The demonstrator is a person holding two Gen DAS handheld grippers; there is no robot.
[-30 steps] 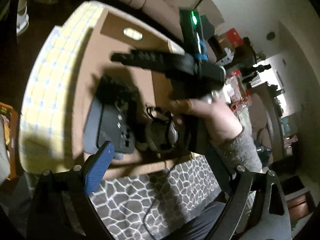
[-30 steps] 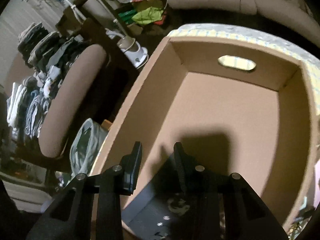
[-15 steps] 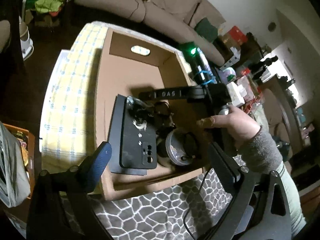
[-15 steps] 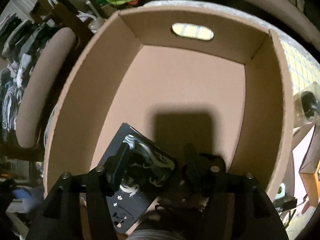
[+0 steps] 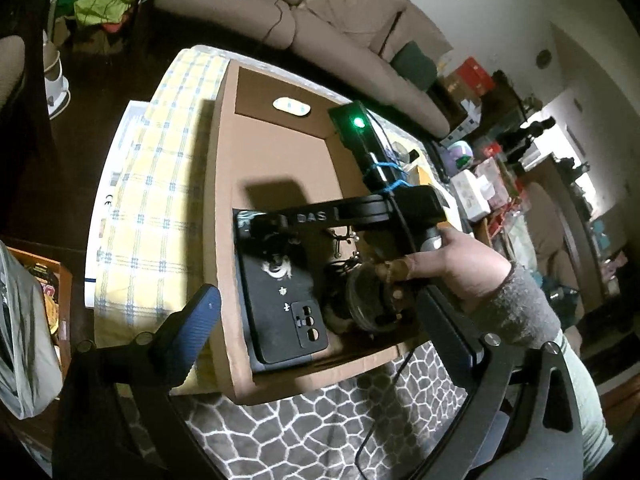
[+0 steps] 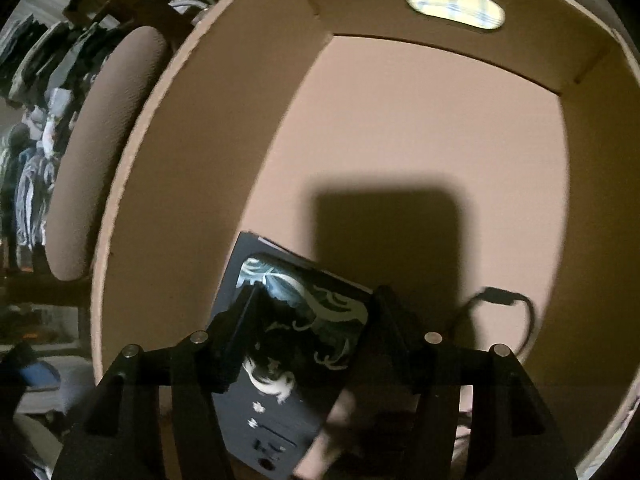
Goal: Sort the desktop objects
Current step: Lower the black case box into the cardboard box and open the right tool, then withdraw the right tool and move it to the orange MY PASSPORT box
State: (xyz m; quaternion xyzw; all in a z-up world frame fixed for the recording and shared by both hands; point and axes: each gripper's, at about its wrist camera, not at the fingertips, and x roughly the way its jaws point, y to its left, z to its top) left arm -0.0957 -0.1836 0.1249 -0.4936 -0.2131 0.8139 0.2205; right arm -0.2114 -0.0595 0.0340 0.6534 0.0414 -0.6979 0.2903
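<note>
Since the earlier frame the right gripper (image 6: 312, 308) has sunk deeper into the cardboard box (image 5: 224, 208), and its jaws have just been opening — nothing is pinched between them. Left gripper (image 5: 320, 312): fingers spread wide, empty, hovering at the box's near wall. Phone case (image 6: 280, 360), black with a pale dragon print, lies flat on the box floor directly under and between the right fingers, atop a dark flat box (image 5: 244, 280). Beside its right finger — a coiled cable (image 6: 504, 300); a round clear container (image 5: 368, 300) near the hand (image 5: 452, 268).
</note>
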